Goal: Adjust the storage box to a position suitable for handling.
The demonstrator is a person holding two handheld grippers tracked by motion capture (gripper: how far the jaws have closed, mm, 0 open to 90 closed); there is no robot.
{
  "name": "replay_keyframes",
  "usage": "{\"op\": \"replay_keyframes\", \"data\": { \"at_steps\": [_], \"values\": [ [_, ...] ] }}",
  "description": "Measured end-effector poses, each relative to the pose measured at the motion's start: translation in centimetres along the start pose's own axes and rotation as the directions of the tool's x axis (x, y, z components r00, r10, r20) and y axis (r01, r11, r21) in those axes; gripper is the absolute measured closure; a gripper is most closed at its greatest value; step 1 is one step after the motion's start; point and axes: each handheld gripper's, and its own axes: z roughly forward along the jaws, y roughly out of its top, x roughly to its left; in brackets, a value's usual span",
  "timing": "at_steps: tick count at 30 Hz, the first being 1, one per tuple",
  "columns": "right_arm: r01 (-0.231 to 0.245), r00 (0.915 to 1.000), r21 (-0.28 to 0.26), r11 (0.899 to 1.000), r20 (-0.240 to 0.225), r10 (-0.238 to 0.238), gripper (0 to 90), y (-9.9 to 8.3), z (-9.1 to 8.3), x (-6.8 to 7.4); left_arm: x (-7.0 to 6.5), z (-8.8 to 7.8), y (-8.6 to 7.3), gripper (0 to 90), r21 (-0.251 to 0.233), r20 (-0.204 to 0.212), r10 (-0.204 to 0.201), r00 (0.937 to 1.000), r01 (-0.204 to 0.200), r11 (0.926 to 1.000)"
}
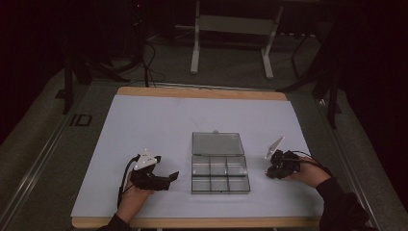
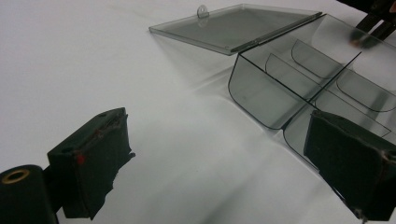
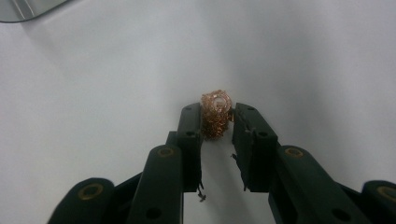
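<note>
So the thing being worked on is a little coppery wire ball (image 3: 215,114), kind of a tangled scrubby coil, sitting on the white surface (image 1: 144,125) off to the right of the box. The right hand-held gripper (image 3: 217,122) has its jaws narrowed right in around it, one on each side. They look like they're touching or just about touching the coil, but I can't tell for sure that they're actually squeezing it yet, so I'd call this the pick-up step, right at the grab.

Next move, my guess: finish the pinch gently (that coil looks squishy and could spring out sideways), lift it clear, then carry it left over to the box.

The clear plastic box (image 1: 220,174) sits mid-surface with its lid (image 1: 217,143) flipped fully open and lying flat behind it. It's split into six compartments, and all of them look empty as far as I can see, both from the high view and from the left gripper view, where the near wall (image 2: 261,98) is see-through with nothing behind it.

The left hand-held gripper (image 1: 166,180) is parked just left of the box, jaws wide apart, nothing between them, pointing at the box's near-left corner. Probably there to steady the box if needed.
</note>
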Motion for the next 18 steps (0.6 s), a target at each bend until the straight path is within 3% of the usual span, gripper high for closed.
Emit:
{"op": "replay_keyframes", "data": {
  "at_steps": [4,10,15,18],
  "values": [
    [0.0,1.0,0.026,1.0,-0.001,0.0,84.6,0.5,0.1,-0.2,-0.1,0.0,-0.1,7.4,0.003,0.001,0.004,1.0,-0.004,1.0],
    [-0.002,0.9999,0.042,0.999,0.01,0.002,86.3,0.8,0.0,0.0,-0.1,-0.1,-0.2,7.4,-0.008,-0.003,0.001,1.0,-0.001,1.0],
    [-0.015,0.9998,0.007,1.0,-0.014,0.015,87.4,0.5,-0.4,-0.1,0.1,-0.1,-0.2,7.4,-0.013,-0.004,-0.006,1.0,0.006,0.9999],
    [-0.009,0.9999,-0.005,1.0,-0.005,0.009,87.4,0.4,-1.2,0.0,0.1,0.0,-0.3,7.4,-0.009,0.006,-0.003,1.0,0.003,1.0]
  ]
}}
